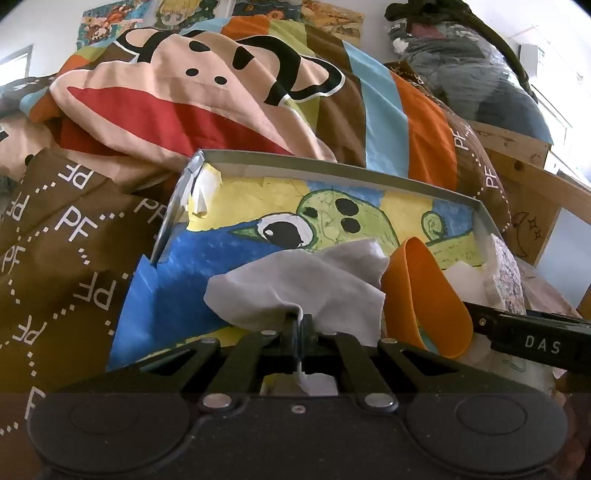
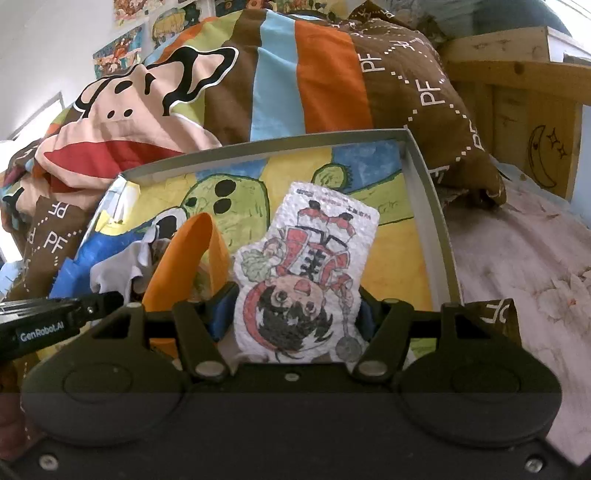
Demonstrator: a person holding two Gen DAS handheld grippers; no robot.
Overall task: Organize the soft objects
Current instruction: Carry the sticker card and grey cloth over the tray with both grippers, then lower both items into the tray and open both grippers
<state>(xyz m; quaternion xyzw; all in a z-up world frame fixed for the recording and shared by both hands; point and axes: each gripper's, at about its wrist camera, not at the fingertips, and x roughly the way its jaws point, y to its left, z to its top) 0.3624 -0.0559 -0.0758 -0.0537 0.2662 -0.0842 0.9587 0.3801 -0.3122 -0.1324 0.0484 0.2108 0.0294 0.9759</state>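
A shallow grey box (image 1: 332,168) (image 2: 424,192) lined with a painted cartoon picture lies on the bed. My left gripper (image 1: 301,325) is shut on a crumpled white cloth (image 1: 303,277), held over the box's near left part; the cloth (image 2: 110,269) also shows in the right wrist view. My right gripper (image 2: 295,306) is shut on a white foam cutout (image 2: 314,258) painted with a cartoon figure in red, held over the box's right half. An orange curved soft piece (image 1: 424,295) (image 2: 184,258) stands in the box between the two grippers. The foam cutout's edge (image 1: 502,273) shows at the right of the left wrist view.
A big quilt with a cartoon monkey face (image 1: 207,85) (image 2: 147,110) and brown "PF" fabric (image 1: 74,229) is piled behind and left of the box. A wooden bed frame (image 2: 517,110) stands at the right, with a pale floral sheet (image 2: 535,258) beside the box. Posters (image 1: 110,18) hang on the wall.
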